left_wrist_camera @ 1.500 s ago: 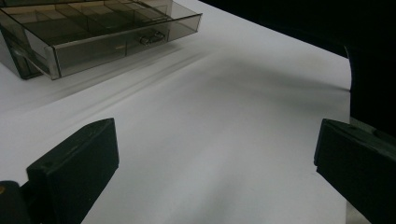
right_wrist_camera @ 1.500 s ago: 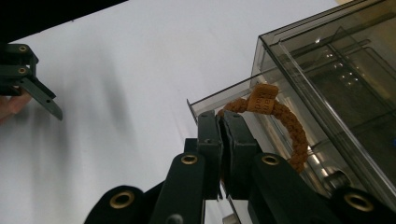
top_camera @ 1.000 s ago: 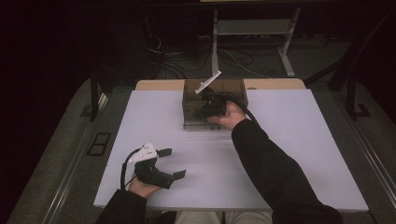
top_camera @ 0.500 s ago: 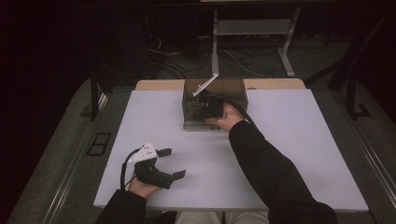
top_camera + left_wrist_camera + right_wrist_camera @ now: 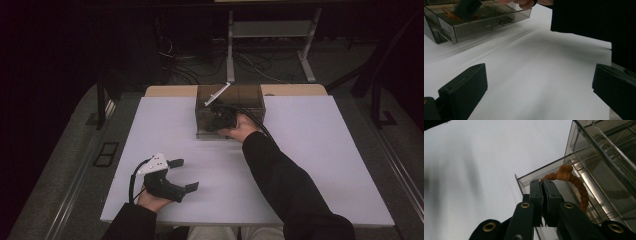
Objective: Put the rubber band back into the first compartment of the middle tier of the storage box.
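The white surface carries one thing at its far middle: a smoky clear box with small compartments and a drawer pulled out toward the near side. In the right gripper view this drawer stands open below the box body.

The right gripper is at the box, over the open drawer. Its jaws are pressed together on a brown braided bracelet. The bracelet arches up from the jaws, with a flat tag at the top, and its other end hangs down toward the drawer wall. Whether the lower end touches the drawer, I cannot tell.

The left gripper rests on the near left part of the surface, well apart from the box. Its jaws stand wide apart and hold nothing.

The step in hand seems to be moving the bracelet at the drawer, either out of it or into it; the pictures do not decide which. To do it well, I think the grip must be kept firm, because only a short part of the braid is between the jaws and the rest is free to swing. The hand should move straight up or down, slowly, so the hanging loop does not catch the thin drawer wall. The box is light, so the free gripper could steady it if it slides.
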Demonstrator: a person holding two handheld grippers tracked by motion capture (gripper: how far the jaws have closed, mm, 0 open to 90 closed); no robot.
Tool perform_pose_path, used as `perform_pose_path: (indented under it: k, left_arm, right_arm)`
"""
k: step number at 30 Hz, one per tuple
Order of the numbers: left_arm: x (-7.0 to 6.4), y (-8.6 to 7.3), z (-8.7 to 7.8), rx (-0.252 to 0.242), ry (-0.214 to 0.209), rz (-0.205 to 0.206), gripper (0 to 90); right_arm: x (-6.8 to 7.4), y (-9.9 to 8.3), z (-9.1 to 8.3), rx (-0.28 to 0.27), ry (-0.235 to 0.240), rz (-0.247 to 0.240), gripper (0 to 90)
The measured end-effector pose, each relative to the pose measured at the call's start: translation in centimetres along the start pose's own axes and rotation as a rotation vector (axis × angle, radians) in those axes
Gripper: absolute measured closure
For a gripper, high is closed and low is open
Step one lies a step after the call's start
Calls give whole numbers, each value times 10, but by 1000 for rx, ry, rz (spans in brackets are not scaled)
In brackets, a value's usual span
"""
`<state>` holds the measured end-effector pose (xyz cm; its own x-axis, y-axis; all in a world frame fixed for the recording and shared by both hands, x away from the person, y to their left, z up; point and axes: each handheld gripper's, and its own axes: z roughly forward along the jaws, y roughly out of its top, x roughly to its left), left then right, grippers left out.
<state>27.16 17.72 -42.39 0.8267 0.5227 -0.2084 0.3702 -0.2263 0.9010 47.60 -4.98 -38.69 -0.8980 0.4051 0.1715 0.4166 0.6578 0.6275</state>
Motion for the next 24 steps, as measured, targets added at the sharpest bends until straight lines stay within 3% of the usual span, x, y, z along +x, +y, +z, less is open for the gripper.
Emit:
perform_pose_path:
  k: [12,24]
  left_arm:
    - [0,0,1,3,-1,0,0]
    - [0,0,1,2,-3,1,0]
  right_arm:
    - [-2,-2,7,2,6,12,840]
    - [5,1,-3,-22,-11,7,718]
